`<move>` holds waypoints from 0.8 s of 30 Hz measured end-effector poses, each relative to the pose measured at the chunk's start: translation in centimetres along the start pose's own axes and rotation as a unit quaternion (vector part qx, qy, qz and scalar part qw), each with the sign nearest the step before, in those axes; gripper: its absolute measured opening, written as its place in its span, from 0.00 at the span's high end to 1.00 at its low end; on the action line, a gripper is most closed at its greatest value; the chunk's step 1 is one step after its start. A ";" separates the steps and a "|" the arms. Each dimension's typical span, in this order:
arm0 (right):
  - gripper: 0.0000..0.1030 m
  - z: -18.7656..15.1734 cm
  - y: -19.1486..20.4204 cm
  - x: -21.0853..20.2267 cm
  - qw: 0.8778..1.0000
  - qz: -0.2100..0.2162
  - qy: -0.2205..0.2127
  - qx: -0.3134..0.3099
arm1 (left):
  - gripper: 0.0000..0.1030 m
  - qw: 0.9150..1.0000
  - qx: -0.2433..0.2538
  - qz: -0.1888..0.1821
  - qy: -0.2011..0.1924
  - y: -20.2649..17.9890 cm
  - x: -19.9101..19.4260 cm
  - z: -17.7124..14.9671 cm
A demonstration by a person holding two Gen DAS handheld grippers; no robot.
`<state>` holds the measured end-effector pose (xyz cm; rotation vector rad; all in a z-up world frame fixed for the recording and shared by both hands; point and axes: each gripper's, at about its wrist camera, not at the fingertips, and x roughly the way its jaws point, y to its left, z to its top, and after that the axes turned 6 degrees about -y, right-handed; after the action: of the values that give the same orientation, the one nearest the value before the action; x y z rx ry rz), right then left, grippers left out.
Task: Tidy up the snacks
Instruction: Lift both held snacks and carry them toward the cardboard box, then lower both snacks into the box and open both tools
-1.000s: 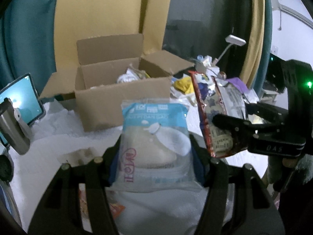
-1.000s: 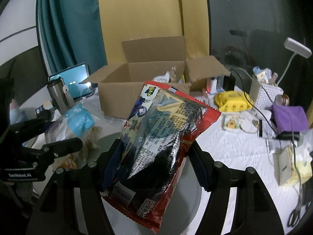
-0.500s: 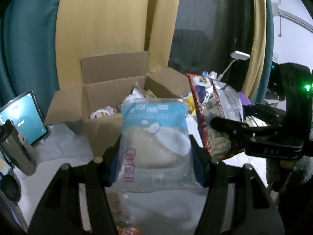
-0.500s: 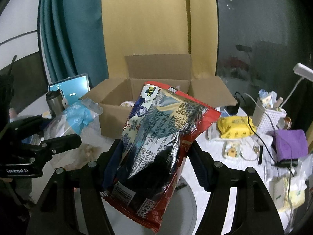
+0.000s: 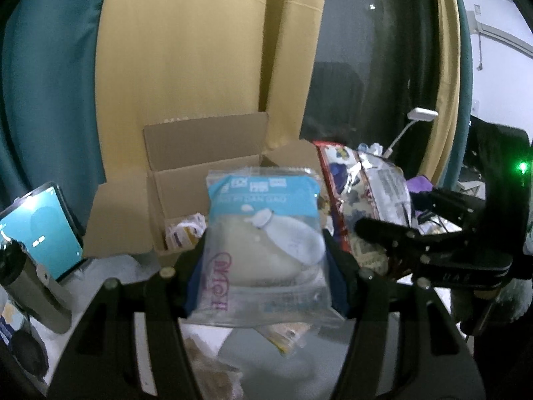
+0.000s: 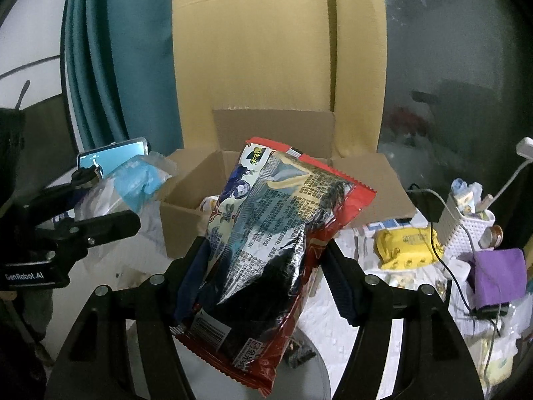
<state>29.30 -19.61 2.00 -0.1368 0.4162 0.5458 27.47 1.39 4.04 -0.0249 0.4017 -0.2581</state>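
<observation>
Curtains behind, cardboard box [image 6: 266,180] ahead: left gripper [image 5: 266,266] clamps the blue-topped pouch [image 5: 263,243], right gripper [image 6: 266,280] grips the red chip bag [image 6: 276,250]; carrying, probably dropping both in next.

Your left hand-held gripper [image 5: 263,266] is raised above the tabletop, pointing toward the far side of the scene. Its two black fingers [image 5: 336,280] stand roughly level, one on each side, closed against a clear packet with a blue top [image 5: 263,243], which sits upright between them. Your right hand-held gripper [image 6: 266,280] is held just to the right of it, also raised and pointing the same way. Its fingers [image 6: 339,286] are closed against the sides of a red snack bag [image 6: 269,250], which leans slightly right. From each camera, the other gripper appears side-on, close beside but apart.
</observation>
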 end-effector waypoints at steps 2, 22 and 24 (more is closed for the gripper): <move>0.32 0.3 -0.1 0.6 1.000 0.001 0.000 -0.001 | 0.40 1.000 0.000 0.001 -0.002 0.5 0.5 0.4; 0.32 3.4 -1.3 6.1 1.000 -0.008 -0.003 -0.010 | 0.40 1.000 -0.013 0.016 -0.003 5.3 6.6 2.8; 0.32 3.8 -1.7 6.9 1.000 -0.010 -0.003 -0.011 | 0.40 1.000 -0.016 0.020 0.000 5.9 7.3 3.0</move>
<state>36.87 -16.82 2.62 -0.1592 0.4022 0.5317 36.58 5.13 3.52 -0.0475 0.4053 -0.2117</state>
